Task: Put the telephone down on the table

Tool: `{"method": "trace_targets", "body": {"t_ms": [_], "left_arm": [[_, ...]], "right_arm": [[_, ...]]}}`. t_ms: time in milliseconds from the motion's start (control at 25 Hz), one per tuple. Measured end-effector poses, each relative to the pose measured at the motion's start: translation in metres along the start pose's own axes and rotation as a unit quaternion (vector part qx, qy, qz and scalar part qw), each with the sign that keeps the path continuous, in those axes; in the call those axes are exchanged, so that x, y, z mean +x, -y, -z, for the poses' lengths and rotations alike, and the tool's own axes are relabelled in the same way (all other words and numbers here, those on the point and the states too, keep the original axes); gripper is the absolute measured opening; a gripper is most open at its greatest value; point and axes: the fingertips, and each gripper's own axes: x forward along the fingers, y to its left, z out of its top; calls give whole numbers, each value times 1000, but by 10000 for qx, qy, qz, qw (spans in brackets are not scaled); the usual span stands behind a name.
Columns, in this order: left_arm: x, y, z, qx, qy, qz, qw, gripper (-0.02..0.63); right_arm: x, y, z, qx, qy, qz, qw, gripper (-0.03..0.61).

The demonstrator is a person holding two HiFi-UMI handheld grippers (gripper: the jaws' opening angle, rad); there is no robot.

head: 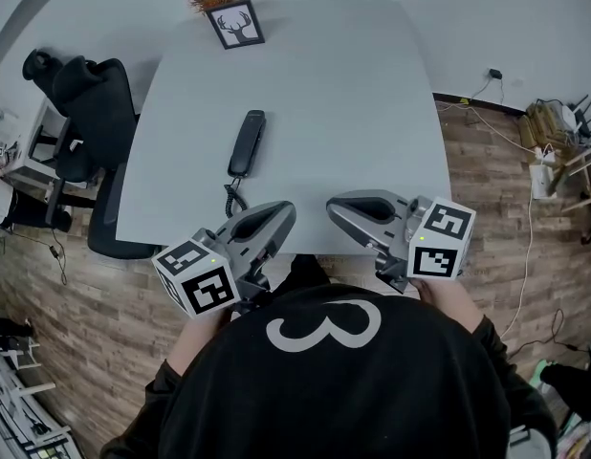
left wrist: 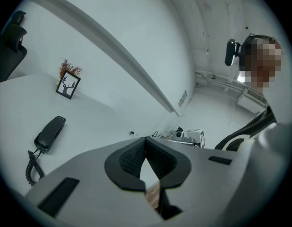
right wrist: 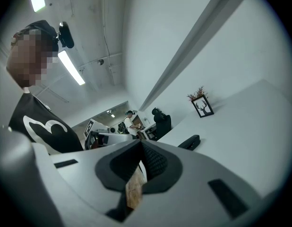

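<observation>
The black telephone handset (head: 248,142) lies flat on the white table (head: 353,103), with its coiled cord (head: 234,199) trailing toward the near edge. It also shows in the left gripper view as the handset (left wrist: 50,133), and in the right gripper view as the handset (right wrist: 189,142). My left gripper (head: 279,216) hovers at the near table edge, just right of the cord. Its jaws are shut with nothing between them (left wrist: 146,142). My right gripper (head: 339,206) is beside it, tips facing the left one, also shut and empty (right wrist: 140,144). Neither touches the phone.
A framed deer picture (head: 236,24) with a dried plant behind it stands at the table's far edge. A black office chair (head: 95,113) stands at the table's left side. Cables and boxes lie on the wooden floor at the right (head: 554,142).
</observation>
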Motion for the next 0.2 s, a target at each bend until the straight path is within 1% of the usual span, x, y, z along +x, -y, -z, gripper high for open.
{"method": "trace_targets", "body": {"t_ms": [200], "left_arm": [[3,-5,6,-21,-118,-117,9999,11]], "right_arm": [[-2,0,0,11,-1,-13,10000,6]]}}
